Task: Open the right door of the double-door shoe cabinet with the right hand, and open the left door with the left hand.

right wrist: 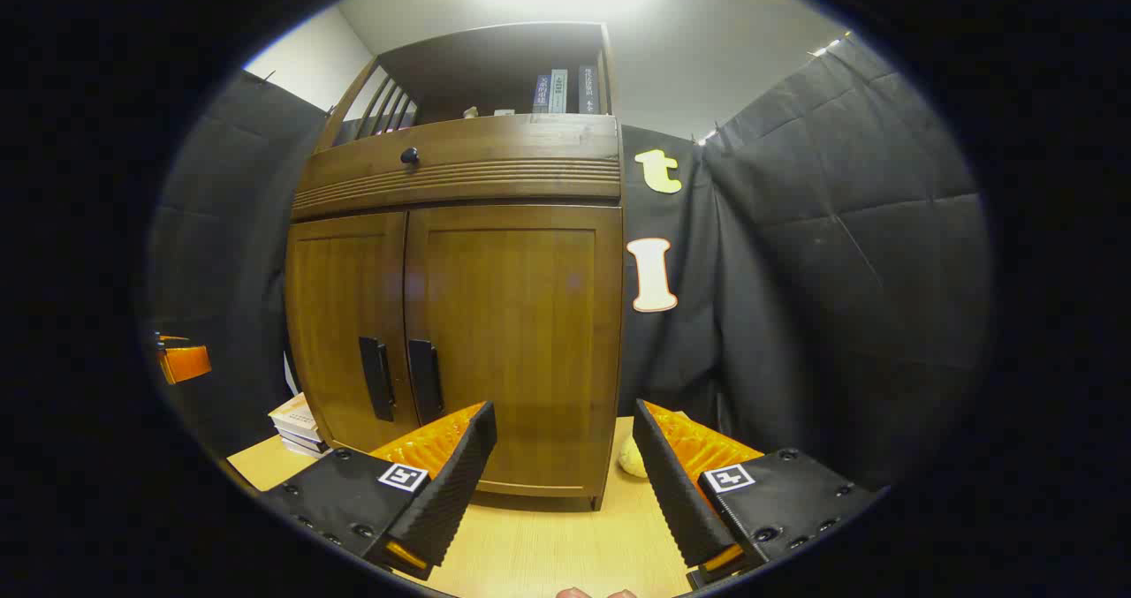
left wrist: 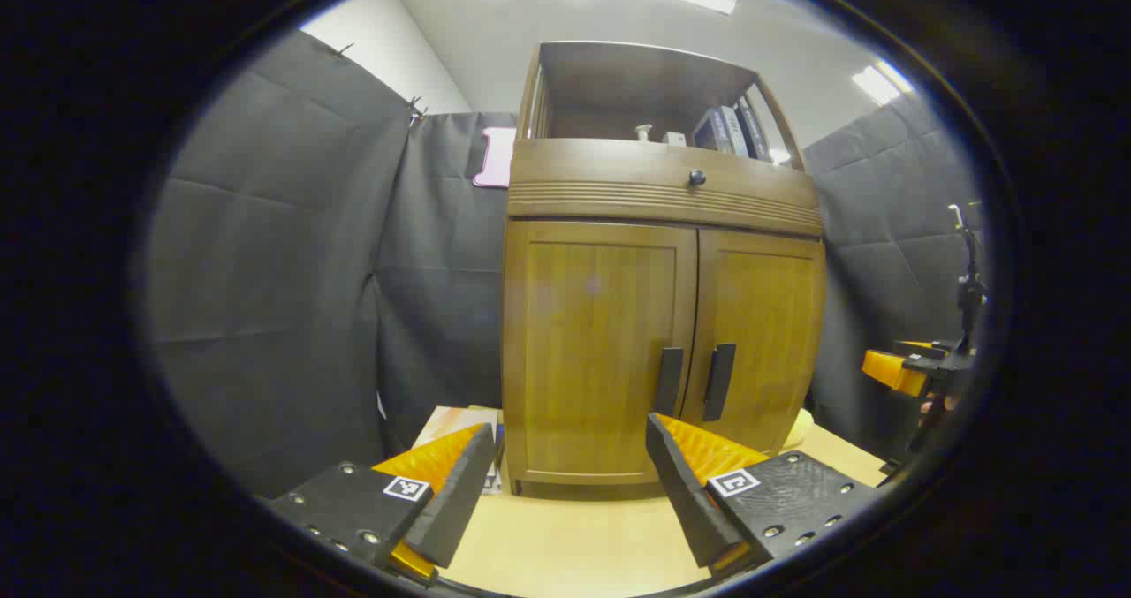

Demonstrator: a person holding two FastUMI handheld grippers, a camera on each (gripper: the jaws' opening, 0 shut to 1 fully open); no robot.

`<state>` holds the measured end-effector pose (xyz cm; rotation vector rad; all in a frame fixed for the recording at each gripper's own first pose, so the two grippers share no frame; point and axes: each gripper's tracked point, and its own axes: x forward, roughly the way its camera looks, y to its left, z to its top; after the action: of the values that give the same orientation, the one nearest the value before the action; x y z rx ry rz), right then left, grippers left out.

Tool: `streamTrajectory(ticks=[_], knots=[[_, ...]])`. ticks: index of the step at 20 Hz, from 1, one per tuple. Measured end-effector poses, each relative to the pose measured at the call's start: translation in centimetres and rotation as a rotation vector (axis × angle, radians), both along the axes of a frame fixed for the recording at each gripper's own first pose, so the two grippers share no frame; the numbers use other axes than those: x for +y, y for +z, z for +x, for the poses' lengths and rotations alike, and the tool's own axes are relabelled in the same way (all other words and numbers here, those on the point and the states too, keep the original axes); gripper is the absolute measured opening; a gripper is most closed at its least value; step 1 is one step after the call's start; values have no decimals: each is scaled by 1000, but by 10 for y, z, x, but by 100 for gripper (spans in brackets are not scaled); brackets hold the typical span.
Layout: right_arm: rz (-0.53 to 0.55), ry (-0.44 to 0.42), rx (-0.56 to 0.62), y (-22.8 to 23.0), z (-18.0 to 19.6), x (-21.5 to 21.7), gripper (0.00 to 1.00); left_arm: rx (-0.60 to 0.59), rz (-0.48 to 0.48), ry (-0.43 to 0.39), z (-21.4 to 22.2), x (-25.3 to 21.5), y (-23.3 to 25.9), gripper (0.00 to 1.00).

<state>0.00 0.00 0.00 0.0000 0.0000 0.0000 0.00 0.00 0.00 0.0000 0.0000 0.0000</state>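
Two doors, both shut, on the shoe cabinet (left wrist: 663, 315) at frame centre, standing on the counter (left wrist: 574, 545). The left tongs (left wrist: 565, 483) and right tongs (right wrist: 565, 474) gape wide, holding nothing, short of the wood. The doors look stiff and hinged at the outer edges — probably light to swing. Best hold: the slim vertical bars, left handle (left wrist: 669, 382) and right handle (right wrist: 425, 380), just beside the centre seam.

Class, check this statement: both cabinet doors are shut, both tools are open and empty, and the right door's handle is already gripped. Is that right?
Not quite. The right door handle is not gripped: in the right gripper view the right tool stands open, short of the cabinet. Both doors are shut, and the left tool is open and empty too.
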Motion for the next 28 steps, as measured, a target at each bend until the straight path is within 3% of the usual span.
streamTrajectory(ticks=[15, 28], knots=[[7, 60, 15, 5, 11, 41, 97, 21, 18, 66, -30, 31, -18, 100], [25, 94, -28, 28, 44, 84, 97, 42, -42, 30, -17, 27, -36, 100]])
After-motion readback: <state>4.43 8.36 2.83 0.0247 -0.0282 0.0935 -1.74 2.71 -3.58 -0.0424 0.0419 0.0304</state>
